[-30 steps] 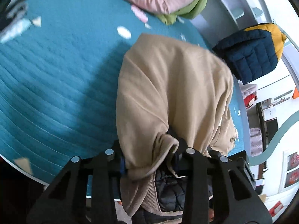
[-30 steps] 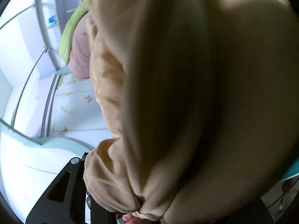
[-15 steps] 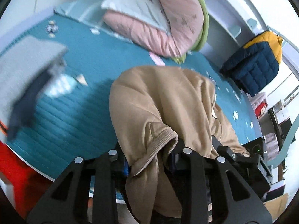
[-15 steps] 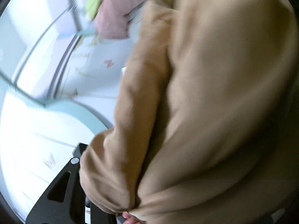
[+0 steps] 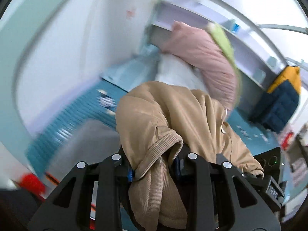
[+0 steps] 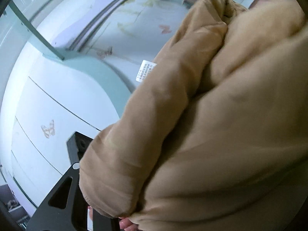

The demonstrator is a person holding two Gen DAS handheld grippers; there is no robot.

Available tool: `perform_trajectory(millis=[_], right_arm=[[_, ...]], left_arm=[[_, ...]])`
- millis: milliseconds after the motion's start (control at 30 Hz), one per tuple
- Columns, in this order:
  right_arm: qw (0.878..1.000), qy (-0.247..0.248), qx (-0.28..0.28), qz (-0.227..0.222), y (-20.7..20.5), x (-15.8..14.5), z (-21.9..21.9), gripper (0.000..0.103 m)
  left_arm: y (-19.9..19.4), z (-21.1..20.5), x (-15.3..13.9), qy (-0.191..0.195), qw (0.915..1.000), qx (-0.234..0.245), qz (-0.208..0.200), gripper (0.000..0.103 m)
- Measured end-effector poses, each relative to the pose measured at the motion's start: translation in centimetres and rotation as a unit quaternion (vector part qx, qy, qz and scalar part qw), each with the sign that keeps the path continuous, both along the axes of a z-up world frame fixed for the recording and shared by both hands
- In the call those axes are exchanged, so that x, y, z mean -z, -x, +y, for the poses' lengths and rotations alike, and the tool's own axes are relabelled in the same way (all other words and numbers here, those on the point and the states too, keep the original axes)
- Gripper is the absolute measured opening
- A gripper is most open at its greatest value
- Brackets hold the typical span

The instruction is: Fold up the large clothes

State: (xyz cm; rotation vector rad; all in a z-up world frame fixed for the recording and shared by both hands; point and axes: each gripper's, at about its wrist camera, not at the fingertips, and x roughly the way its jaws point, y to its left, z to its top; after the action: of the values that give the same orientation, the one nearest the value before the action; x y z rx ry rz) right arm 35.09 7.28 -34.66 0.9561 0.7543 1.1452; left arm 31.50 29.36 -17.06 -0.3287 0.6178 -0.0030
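Observation:
A tan sweatshirt (image 5: 163, 115) hangs in the air above the teal bed (image 5: 77, 111). My left gripper (image 5: 154, 165) is shut on its ribbed cuff (image 5: 163, 146), and the cloth drapes forward over the fingers. In the right wrist view the same sweatshirt (image 6: 221, 115) fills most of the frame, with a white care label (image 6: 145, 71) showing. My right gripper is under the bunched cloth; only its left finger (image 6: 65, 198) shows, and the cloth appears pinched at the bottom edge.
A pink and green duvet (image 5: 207, 61) lies at the head of the bed. A navy and yellow jacket (image 5: 279, 100) hangs at the right. A grey folded garment (image 5: 86, 140) lies blurred at the lower left. Pale cabinet doors (image 6: 48, 105) are at the left.
Both grippers have lifted and swung with the sweatshirt; the views tilted up from the bed toward the wall and headboard. Both grips are unchanged.

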Motion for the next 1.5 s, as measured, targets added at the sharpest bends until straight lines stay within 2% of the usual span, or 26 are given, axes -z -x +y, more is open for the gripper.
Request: perform_trajectory(millis=[67,133,200,300,333,367,467,533,600,667,733,800,900,933,1000,1033,1067,1100,1167,1233,1300,1333,1400,1433,1500], right_arm=[[1.000,-0.003,-0.009,0.010,-1.5,1.6,3.5,0.035],[1.000,0.006,-0.009,0.025,-1.6,3.7,6.0,0.035],[0.998,0.034,-0.009,0.042,0.9,5.9,7.6,0.036],[0.992,0.094,-0.010,0.085,3.4,10.6,9.4,0.043],[0.988,0.119,-0.005,0.095,4.1,11.8,9.5,0.048],[0.984,0.145,0.002,0.102,4.8,12.7,9.5,0.057],[0.983,0.152,0.013,0.103,6.4,13.6,7.4,0.064],[0.981,0.158,0.033,0.104,6.8,13.3,5.6,0.069],[0.979,0.165,0.061,0.103,6.9,12.9,3.4,0.071],[0.966,0.206,0.107,0.110,7.3,13.1,0.4,0.075],[0.960,0.229,0.116,0.110,8.0,13.8,-1.9,0.078],[0.951,0.266,0.114,0.108,8.1,14.4,-4.0,0.078],[0.950,0.267,0.121,0.109,8.7,14.5,-5.6,0.079],[0.951,0.260,0.119,0.114,8.4,13.0,-2.7,0.080],[0.954,0.255,0.120,0.105,7.8,11.3,-3.0,0.080],[0.952,0.266,0.120,0.090,7.7,10.0,-1.8,0.080],[0.950,0.278,0.122,0.072,7.0,8.1,1.3,0.080],[0.948,0.286,0.125,0.052,7.9,5.1,2.3,0.080],[0.938,0.312,0.149,0.005,10.2,2.2,1.4,0.080],[0.930,0.329,0.159,-0.029,10.1,-0.3,1.1,0.080],[0.934,0.315,0.150,-0.073,10.3,-2.4,1.7,0.080],[0.938,0.309,0.126,-0.089,9.2,-3.4,3.2,0.079],[0.942,0.308,0.074,-0.109,8.8,-4.2,5.8,0.064],[0.943,0.307,0.042,-0.120,8.7,-4.1,6.8,0.050],[0.936,0.328,-0.018,-0.122,8.4,-2.9,9.0,0.029]], left_arm=[[-0.5,3.1,0.6,-0.012,0.9996,-0.025,0.002,0.028],[-1.2,6.3,2.3,-0.021,0.9985,-0.048,0.017,0.028],[-1.9,8.2,5.0,-0.032,0.9966,-0.060,0.047,0.028],[-2.2,10.1,10.3,-0.049,0.9906,-0.071,0.106,0.028],[-2.0,10.6,11.6,-0.042,0.9893,-0.077,0.117,0.028],[-1.7,11.1,12.4,-0.031,0.9886,-0.084,0.121,0.028],[-0.2,12.0,13.6,0.001,0.9891,-0.104,0.105,0.032],[0.4,12.1,13.5,0.005,0.9885,-0.112,0.101,0.040],[1.2,12.0,13.1,0.012,0.9885,-0.118,0.094,0.044],[1.8,11.4,12.8,0.007,0.9881,-0.120,0.096,0.052],[2.6,10.9,12.6,0.000,0.9879,-0.120,0.098,0.072],[3.5,10.1,12.6,-0.014,0.9877,-0.117,0.102,0.076],[4.7,9.5,12.7,-0.023,0.9873,-0.115,0.107,0.082],[5.2,9.5,12.9,-0.024,0.9862,-0.119,0.113,0.082],[6.1,9.5,13.1,-0.020,0.9851,-0.128,0.114,0.082],[6.5,9.5,13.2,-0.015,0.9843,-0.131,0.117,0.082],[7.0,9.3,13.3,-0.013,0.9845,-0.130,0.117,0.082],[7.4,9.1,13.4,-0.012,0.9842,-0.131,0.119,0.082],[8.1,8.6,13.4,-0.007,0.9844,-0.130,0.118,0.083],[9.0,8.2,13.8,0.015,0.9848,-0.126,0.118,0.085],[9.3,8.1,14.3,0.047,0.9837,-0.124,0.122,0.086],[9.4,8.0,14.9,0.063,0.9820,-0.123,0.129,0.086],[9.5,7.6,15.6,0.074,0.9789,-0.128,0.142,0.085],[9.5,7.3,16.2,0.082,0.9775,-0.126,0.148,0.085],[9.8,6.9,16.7,0.087,0.9757,-0.132,0.152,0.085]])
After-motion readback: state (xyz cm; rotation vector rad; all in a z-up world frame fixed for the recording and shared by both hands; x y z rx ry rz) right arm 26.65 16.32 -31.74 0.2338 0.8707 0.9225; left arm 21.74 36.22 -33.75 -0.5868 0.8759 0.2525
